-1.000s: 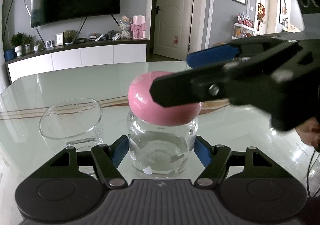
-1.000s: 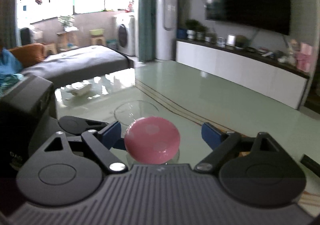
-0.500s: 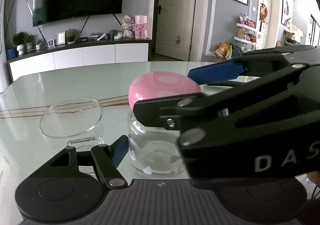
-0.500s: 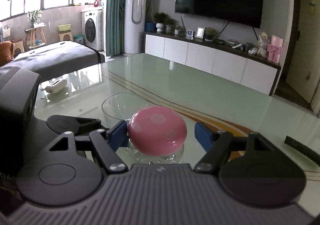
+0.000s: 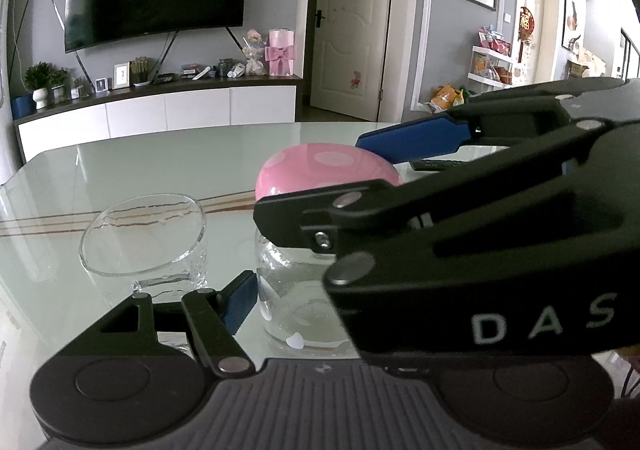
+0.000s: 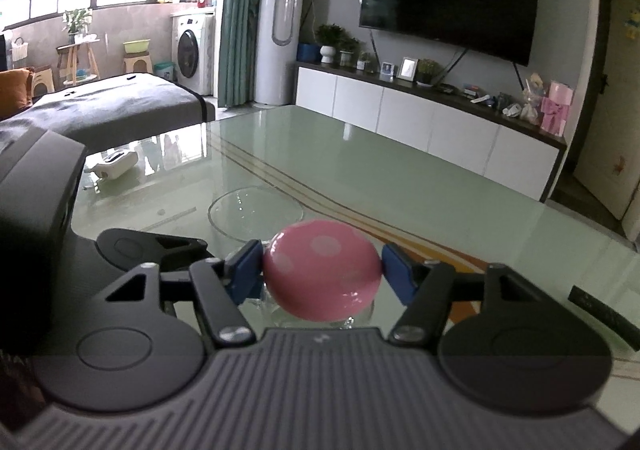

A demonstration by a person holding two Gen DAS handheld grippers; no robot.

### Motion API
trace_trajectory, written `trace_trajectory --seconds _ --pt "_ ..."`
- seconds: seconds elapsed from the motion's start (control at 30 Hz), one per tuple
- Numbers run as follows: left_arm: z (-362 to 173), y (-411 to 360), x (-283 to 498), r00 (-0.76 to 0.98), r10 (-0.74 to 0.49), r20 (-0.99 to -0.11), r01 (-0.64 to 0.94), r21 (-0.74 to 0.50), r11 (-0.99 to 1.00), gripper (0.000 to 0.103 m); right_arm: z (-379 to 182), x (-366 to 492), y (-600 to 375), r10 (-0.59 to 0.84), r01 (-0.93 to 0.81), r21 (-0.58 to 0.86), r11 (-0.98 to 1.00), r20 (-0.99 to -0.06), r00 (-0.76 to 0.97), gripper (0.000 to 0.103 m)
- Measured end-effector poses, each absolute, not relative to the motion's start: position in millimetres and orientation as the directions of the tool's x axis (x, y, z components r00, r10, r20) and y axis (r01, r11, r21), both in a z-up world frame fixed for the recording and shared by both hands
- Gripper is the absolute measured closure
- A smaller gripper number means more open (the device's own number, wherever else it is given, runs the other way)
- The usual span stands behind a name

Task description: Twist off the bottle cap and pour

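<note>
- The bottle [image 5: 296, 290] stands on the glass table [image 5: 140, 170], just right of the empty glass [image 5: 144, 238].
- The right gripper [image 6: 322, 270] is closed on the pink cap [image 6: 320, 274]; both blue pads touch its sides.
- The left gripper [image 5: 294, 290] is at the bottle body: its left pad [image 5: 240, 300] touches the glass wall, the other pad is hidden, so I cannot tell its state.

Pink, pale-spotted cap [image 6: 322, 276]; blue-padded tongs [image 6: 322, 270]
</note>
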State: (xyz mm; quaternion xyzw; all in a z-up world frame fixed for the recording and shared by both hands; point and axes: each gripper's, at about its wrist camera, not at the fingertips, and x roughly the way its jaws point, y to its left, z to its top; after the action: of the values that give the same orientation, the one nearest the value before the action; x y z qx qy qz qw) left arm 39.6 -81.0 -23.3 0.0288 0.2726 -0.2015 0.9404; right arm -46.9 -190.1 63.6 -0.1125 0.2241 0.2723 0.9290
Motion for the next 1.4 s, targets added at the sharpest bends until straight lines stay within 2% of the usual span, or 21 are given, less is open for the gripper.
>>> trace_trajectory --seconds 0.4,1.4 --pt "-22 -81 43 0.767 -0.366 -0.527 0.397 -0.059 0.916 0.029 64 -33 -218 0.603 -0.687 -0.019 0.726 -0.464 0.650 0.038" --pt "-28 -84 38 0.764 -0.372 -0.527 0.405 -0.057 0.913 0.029 73 -19 -230 0.709 -0.815 -0.026 0.579 -0.476 0.520 0.038"
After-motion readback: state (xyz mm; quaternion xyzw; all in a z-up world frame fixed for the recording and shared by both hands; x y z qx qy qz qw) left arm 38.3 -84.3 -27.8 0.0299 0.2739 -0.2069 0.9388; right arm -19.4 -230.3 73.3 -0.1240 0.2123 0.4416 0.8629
